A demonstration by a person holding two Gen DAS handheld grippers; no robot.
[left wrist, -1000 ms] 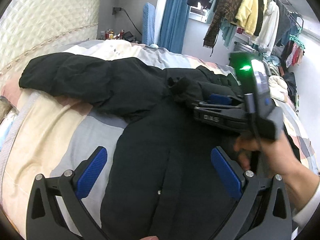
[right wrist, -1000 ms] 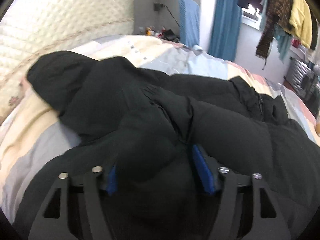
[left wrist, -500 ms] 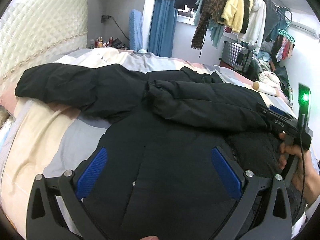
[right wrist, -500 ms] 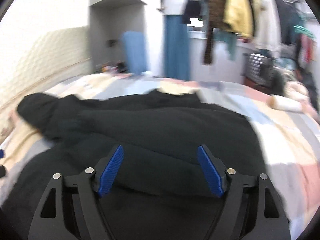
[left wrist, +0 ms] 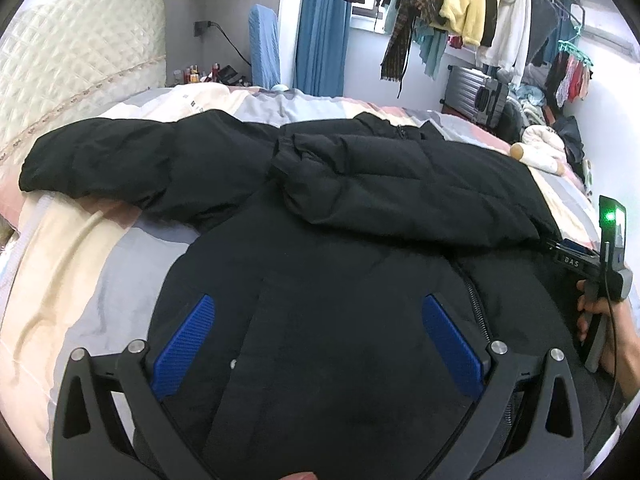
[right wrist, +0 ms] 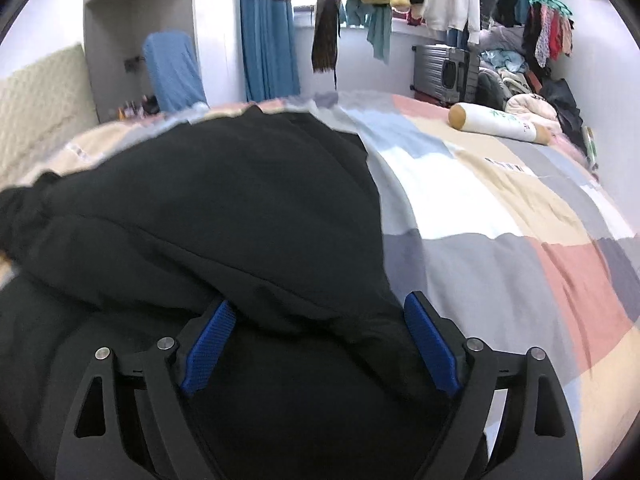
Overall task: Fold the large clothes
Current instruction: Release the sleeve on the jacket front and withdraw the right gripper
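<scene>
Room: bedroom; patchwork quilt covers the bed, quilted cream headboard beyond and left of the left gripper, clothes rail with hung garments at the far wall, grey suitcase below it.
Task item: black puffer jacket lies spread on the quilt, directly ahead of and under both grippers; one sleeve is folded across the chest, the other sleeve stretches out to the left toward the headboard.
Left gripper: blue pads wide apart, poised over the jacket's lower front; nothing between them.
Right gripper: pads apart, straddling the folded sleeve's shoulder end; fabric bulges between them, not pinched.
Writing: "DAS" in pale letters on the right gripper's body, seen from the left wrist view; green lamp lit above it.
Other: cylindrical bolster pillow ahead-right of the right gripper, print on it unreadable.
</scene>
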